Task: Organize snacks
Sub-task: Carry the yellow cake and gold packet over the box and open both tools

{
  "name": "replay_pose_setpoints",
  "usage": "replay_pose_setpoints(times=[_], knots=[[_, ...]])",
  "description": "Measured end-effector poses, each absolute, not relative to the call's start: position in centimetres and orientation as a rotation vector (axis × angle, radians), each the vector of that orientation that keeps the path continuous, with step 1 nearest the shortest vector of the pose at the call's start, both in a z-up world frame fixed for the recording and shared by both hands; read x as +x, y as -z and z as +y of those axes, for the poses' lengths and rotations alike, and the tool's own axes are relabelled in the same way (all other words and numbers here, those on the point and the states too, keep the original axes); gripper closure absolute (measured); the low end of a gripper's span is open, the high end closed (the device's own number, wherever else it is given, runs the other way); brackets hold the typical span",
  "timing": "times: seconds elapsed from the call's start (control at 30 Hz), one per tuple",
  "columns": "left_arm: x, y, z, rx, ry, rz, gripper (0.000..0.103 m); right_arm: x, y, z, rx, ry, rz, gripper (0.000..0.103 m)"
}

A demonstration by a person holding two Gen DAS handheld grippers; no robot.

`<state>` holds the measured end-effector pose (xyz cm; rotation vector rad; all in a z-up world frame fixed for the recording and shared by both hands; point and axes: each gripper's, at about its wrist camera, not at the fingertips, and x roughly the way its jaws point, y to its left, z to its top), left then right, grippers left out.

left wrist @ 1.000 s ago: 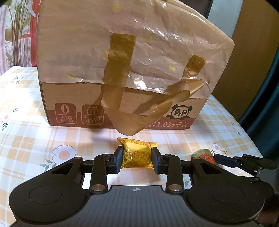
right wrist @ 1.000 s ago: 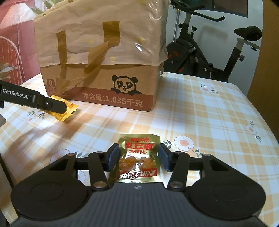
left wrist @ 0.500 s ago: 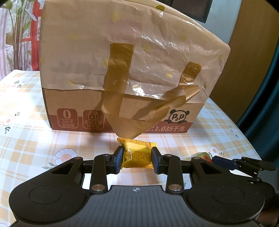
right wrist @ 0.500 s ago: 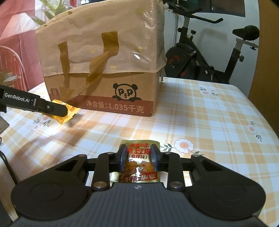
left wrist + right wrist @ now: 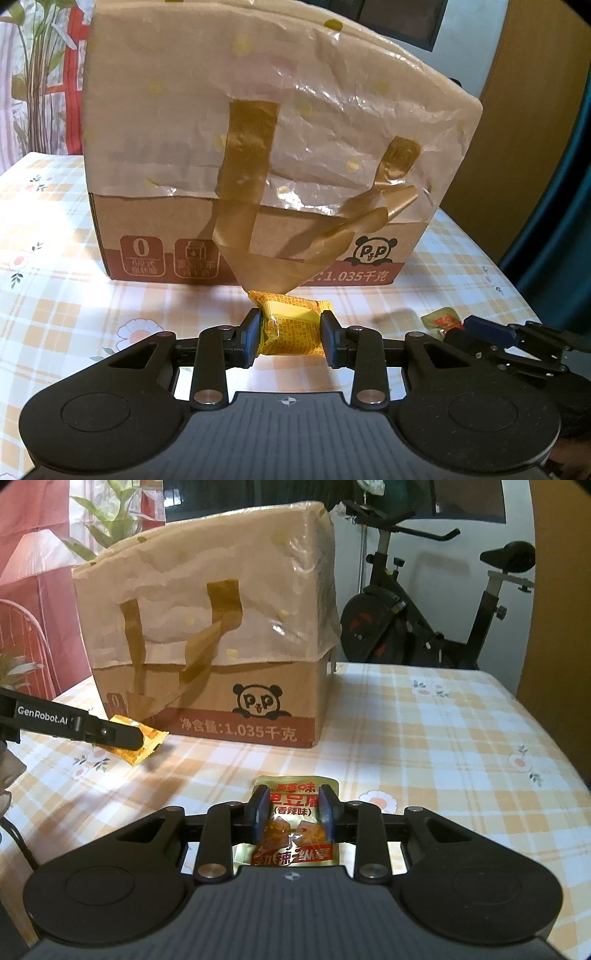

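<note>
Yellow packet [image 5: 291, 326]: small crinkled foil pillow with fine red print on its face and a sealed, serrated end; the left gripper [image 5: 290, 338] is clamped on it, one pad on each side, just in front of the cardboard box [image 5: 155, 229].
Gold pouch [image 5: 293, 819]: flat, shiny sachet with red characters on top, a picture of brown chunks in the middle and a red band of lettering along the bottom; the right gripper [image 5: 291, 814] pinches it across its width, and the foil is slightly buckled between the pads.
Where they are: both snacks sit low over the checked tablecloth [image 5: 443, 746]; whether either is off the cloth cannot be told.
Cardboard box: brown, with a panda logo and a dark red printed band along the base; a creased pale plastic bag [image 5: 314, 110] with gold dots and gold-brown handles is draped over its top.
Side view: from the right wrist camera, the yellow packet [image 5: 147, 740] pokes out beyond the left gripper's dark finger [image 5: 110, 734], close to the box's lower corner.
Background: exercise bike [image 5: 424, 620] behind the table.
</note>
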<state>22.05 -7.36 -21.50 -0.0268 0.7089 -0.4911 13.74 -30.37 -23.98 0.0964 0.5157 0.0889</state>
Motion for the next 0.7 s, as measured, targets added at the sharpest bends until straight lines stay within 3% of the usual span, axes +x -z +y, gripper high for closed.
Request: replay_pose_setpoints(times=[0.7], knots=[[20.3,17.8,-6.8,-0.007,0.505,0.571,0.067,12.3,20.7,-30.2,-0.001,-0.094,0.38,0.072]])
